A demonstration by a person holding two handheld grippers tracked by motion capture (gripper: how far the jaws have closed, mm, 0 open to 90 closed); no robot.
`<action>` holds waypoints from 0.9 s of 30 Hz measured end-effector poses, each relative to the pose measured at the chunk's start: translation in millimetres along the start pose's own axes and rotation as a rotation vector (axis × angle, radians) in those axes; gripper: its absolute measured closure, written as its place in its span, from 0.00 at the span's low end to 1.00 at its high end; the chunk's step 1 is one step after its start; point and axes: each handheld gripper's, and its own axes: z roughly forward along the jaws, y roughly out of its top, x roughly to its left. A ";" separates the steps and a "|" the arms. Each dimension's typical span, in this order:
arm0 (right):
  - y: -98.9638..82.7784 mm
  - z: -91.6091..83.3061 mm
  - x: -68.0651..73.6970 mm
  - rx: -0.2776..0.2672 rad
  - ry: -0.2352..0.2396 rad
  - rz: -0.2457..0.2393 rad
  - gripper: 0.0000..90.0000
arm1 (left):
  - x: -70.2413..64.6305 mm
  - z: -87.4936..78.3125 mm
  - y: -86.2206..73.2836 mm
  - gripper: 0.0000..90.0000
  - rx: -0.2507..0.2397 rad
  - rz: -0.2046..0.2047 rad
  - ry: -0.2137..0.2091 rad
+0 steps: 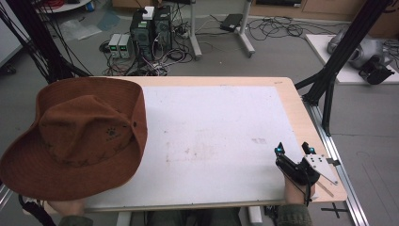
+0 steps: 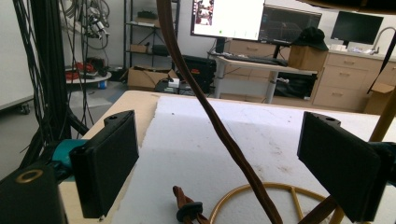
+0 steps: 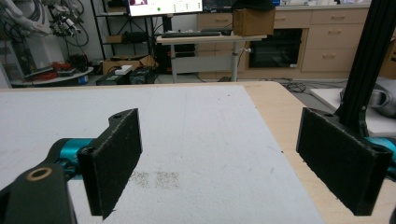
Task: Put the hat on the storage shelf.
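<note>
Two hand-held grippers at a wooden surface [image 1: 301,117] topped with grainy white foam board, right hand-held gripper [image 1: 292,148] jaws apart over it, left hand-held gripper [image 2: 219,158] jaws apart around a brown cord [image 2: 205,107], floppy rust-brown fabric hat [image 1: 75,136] covering the left side.

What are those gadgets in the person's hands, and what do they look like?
Each is a hand-held claw with two flat black jaws on teal mounts. The right claw carries a grey three-cornered plate on top. The left claw has a brass-coloured ring at its base. Dark green sleeves cover the wrists.
</note>
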 end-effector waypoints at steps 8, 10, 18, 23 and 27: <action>-0.3 0.7 -0.7 0.001 -0.002 0.000 0.15 | 1.6 -0.6 0.1 0.14 -0.002 -0.005 0.007; -0.4 1.0 -0.7 -0.001 -0.001 0.002 0.15 | 1.6 -0.6 0.1 0.14 -0.001 -0.004 0.006; -0.6 1.4 0.0 0.003 -0.001 -0.001 0.15 | 2.0 -0.3 -0.2 0.14 -0.002 -0.006 0.008; -0.8 1.7 -0.2 0.002 -0.001 0.000 0.15 | 2.0 0.0 -0.3 0.14 -0.001 -0.008 0.008; -0.8 1.5 -0.4 0.003 -0.001 0.003 0.15 | 1.9 -0.1 -0.3 0.14 0.000 -0.005 0.007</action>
